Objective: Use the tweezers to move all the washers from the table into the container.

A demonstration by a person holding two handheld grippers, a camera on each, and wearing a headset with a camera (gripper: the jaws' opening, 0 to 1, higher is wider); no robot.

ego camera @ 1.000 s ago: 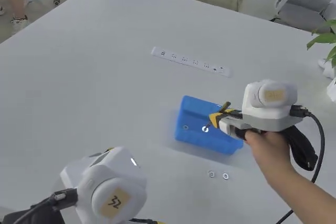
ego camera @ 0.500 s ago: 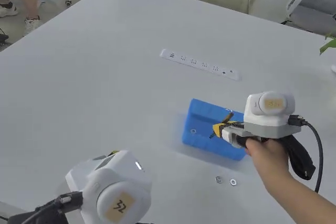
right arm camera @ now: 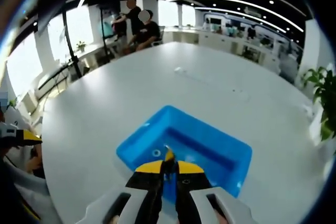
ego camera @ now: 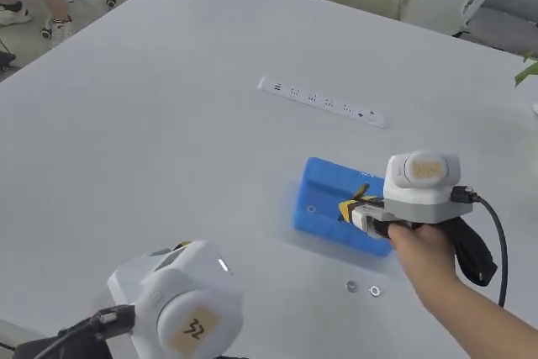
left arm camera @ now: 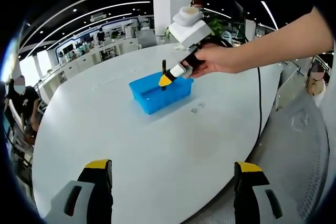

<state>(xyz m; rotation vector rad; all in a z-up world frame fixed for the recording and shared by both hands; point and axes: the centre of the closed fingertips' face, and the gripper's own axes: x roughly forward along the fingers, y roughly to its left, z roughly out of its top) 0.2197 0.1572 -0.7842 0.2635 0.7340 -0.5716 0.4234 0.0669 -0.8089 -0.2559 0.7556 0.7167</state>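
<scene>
Over the blue container (ego camera: pixel 326 226), my right gripper (right arm camera: pixel 168 170) is clenched on the tweezers (right arm camera: pixel 168 155), whose tip points down into it. One washer (right arm camera: pixel 156 152) lies inside, near a corner. Two more washers (ego camera: pixel 351 287) (ego camera: pixel 374 291) sit side by side on the counter (ego camera: pixel 168 124), near the container. My left gripper (left arm camera: pixel 171 167) hangs released, jaws wide apart, well apart from the container.
</scene>
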